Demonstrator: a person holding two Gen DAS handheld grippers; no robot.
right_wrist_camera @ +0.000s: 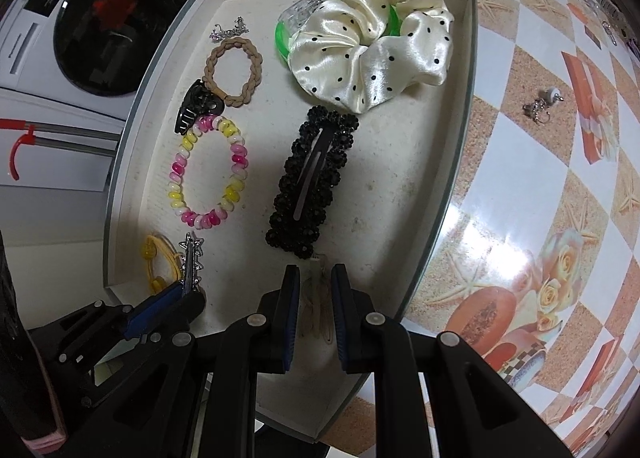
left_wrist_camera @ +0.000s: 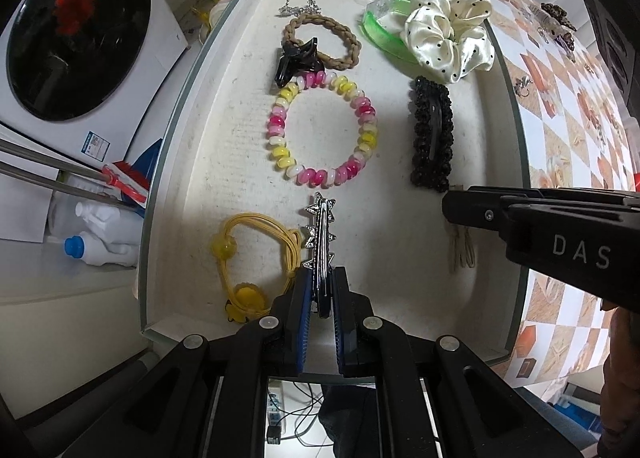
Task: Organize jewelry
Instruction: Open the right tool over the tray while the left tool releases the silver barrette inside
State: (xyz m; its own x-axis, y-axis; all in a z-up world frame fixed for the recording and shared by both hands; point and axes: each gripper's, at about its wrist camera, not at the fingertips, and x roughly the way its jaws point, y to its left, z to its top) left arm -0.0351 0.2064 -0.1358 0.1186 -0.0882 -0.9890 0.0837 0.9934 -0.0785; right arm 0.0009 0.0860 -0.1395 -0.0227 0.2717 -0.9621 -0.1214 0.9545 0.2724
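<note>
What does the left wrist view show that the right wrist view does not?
Only the left wrist view shows white bottles beside the tray. Only the right wrist view shows the beige clip plainly, between the open right hand-held gripper fingers. Both share the tray, beaded bracelet, black clip and the star clip clamped by the left hand-held gripper.

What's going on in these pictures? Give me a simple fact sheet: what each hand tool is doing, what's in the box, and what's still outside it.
left gripper: fingers shut on the silver star hair clip, over the tray
right gripper: fingers open around a pale clip lying on the tray floor
tray: holds a pink-yellow coil tie, black beaded clip, polka-dot scrunchie, braided tan tie, yellow tie
outside the tray: small earring on the patterned tablecloth
</note>
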